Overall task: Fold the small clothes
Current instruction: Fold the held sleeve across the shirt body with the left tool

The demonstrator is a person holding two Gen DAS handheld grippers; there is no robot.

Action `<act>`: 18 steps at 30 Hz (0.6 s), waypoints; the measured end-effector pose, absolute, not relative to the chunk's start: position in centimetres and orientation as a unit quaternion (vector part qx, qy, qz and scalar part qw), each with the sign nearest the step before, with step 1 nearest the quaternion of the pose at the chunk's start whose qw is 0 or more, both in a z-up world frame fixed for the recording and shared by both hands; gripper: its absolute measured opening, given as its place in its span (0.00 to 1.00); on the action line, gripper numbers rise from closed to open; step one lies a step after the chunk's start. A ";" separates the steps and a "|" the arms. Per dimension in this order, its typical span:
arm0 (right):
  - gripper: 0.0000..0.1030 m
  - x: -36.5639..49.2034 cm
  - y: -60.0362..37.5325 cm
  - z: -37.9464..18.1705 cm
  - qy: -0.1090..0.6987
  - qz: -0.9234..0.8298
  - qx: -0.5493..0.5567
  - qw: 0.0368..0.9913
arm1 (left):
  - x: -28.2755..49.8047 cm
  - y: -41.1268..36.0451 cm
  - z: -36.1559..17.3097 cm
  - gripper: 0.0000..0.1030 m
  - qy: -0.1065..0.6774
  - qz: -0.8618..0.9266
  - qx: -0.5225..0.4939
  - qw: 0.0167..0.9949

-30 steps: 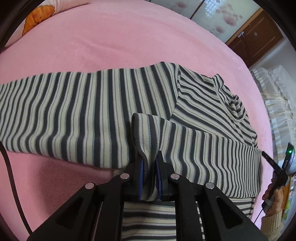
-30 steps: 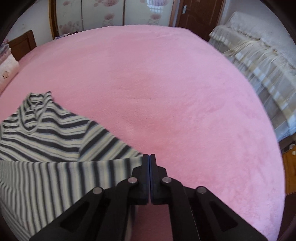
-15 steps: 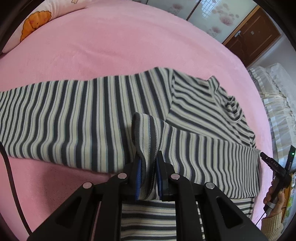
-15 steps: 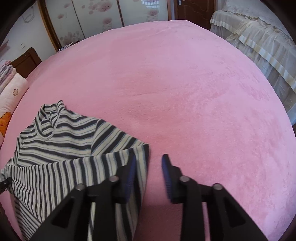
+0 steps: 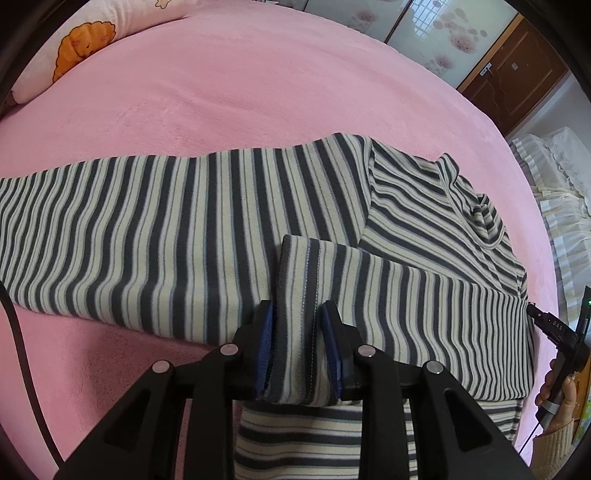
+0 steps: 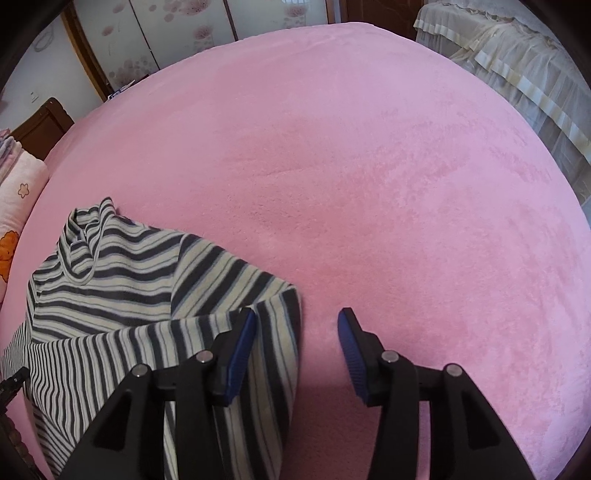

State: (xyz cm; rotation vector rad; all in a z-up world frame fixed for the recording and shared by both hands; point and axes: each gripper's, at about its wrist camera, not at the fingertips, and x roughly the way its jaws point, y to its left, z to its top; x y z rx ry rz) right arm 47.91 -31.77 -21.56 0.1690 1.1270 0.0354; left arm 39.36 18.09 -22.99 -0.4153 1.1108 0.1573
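Note:
A dark and cream striped long-sleeved shirt (image 5: 184, 229) lies flat on the pink bed (image 5: 258, 92), collar to the right. One sleeve is folded across the body, and its cuff (image 5: 299, 266) lies between the blue pads of my left gripper (image 5: 297, 332). Those jaws are opening, and the cuff has spread flat and loose between them. In the right wrist view the shirt (image 6: 110, 288) fills the lower left. My right gripper (image 6: 297, 332) stands open over the folded sleeve's edge, its left finger (image 6: 240, 343) above the cloth and its right finger over bare blanket.
A cartoon-print pillow (image 5: 85, 48) lies at the bed's far left. A second bed with a cream cover (image 6: 517, 55) stands to the right. Wardrobe doors (image 5: 461, 33) line the back wall. A black cable (image 5: 14, 332) runs along the left edge. A hand (image 5: 557, 391) shows at far right.
The left jaws have parted from a tight pinch and the cuff has flattened out between them. The right gripper went from shut to open and let go of the sleeve fold.

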 end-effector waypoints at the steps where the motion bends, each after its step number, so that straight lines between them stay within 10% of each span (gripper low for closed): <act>1: 0.12 47.9 -31.3 -21.6 0.532 0.015 0.065 0.844 | 39.4 18.0 -23.1 0.24 0.523 0.075 -0.193 0.827; 10: 0.05 47.8 -28.8 -21.9 0.525 -0.024 -0.015 0.851 | 40.3 17.3 -23.9 0.24 0.528 0.088 -0.174 0.827; 15: 0.37 46.2 -28.9 -19.2 0.520 -0.034 -0.005 0.853 | 39.2 18.1 -21.1 0.30 0.524 0.087 -0.174 0.829; 18: 0.38 43.7 -28.0 -16.9 0.498 -0.023 -0.015 0.867 | 37.7 18.6 -18.5 0.43 0.499 0.106 -0.166 0.844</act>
